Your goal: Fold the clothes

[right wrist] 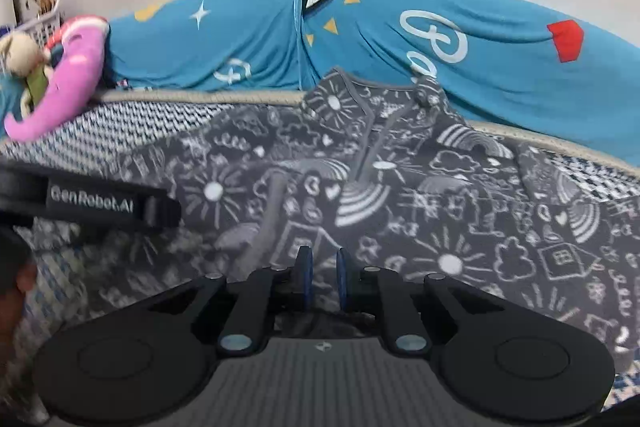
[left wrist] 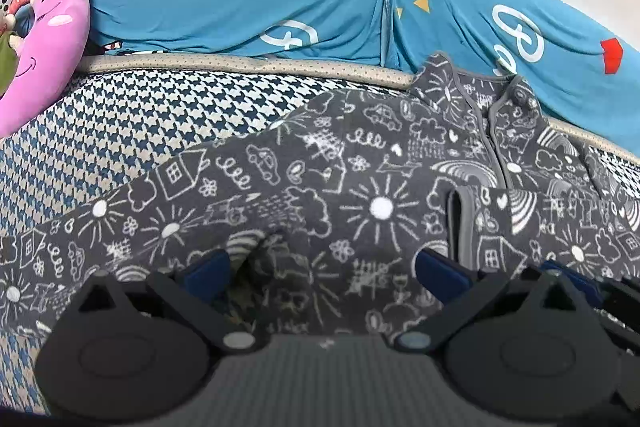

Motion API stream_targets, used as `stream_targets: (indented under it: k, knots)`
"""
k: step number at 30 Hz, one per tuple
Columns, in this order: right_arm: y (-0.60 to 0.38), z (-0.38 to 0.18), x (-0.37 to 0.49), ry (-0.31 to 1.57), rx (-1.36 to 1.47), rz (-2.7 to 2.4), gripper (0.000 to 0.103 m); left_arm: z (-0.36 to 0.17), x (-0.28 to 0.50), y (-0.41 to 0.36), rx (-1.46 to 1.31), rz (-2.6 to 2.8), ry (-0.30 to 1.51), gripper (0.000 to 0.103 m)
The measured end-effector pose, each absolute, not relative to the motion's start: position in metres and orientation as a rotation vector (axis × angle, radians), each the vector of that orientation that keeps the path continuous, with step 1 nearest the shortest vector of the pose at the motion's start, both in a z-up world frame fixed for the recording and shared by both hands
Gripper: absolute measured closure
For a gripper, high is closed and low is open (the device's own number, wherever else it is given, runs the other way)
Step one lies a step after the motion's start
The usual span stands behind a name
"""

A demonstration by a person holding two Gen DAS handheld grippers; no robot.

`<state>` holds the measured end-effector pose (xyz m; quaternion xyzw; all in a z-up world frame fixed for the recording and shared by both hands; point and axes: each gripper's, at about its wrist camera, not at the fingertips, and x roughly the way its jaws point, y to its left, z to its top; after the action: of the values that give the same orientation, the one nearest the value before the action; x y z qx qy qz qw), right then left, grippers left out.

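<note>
Grey doodle-print garment (left wrist: 360,187) spread on houndstooth bed (left wrist: 120,115), sleeve cuff (left wrist: 464,223) folded across chest. Left claw (left wrist: 320,267) spread wide; right claw (right wrist: 322,279) nearly pressed together, pinching nothing visible. Risk: snagging single layer, dragging fold askew.

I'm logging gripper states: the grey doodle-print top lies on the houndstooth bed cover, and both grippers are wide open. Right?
Not quite. The left gripper is wide open, but the right gripper is nearly shut, as the right wrist view shows. The grey doodle-print top does lie on the houndstooth bed cover.
</note>
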<state>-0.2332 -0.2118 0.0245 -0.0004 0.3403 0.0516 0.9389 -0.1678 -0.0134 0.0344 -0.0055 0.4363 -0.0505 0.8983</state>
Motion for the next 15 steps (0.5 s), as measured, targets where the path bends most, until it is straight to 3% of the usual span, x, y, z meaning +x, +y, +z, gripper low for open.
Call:
stream_targets:
  k: [15]
  knots:
    - [-0.326, 0.05, -0.253, 0.584, 0.095, -0.187, 0.084, 0.03, -0.17, -0.022, 0.024, -0.116, 0.906, 0.0]
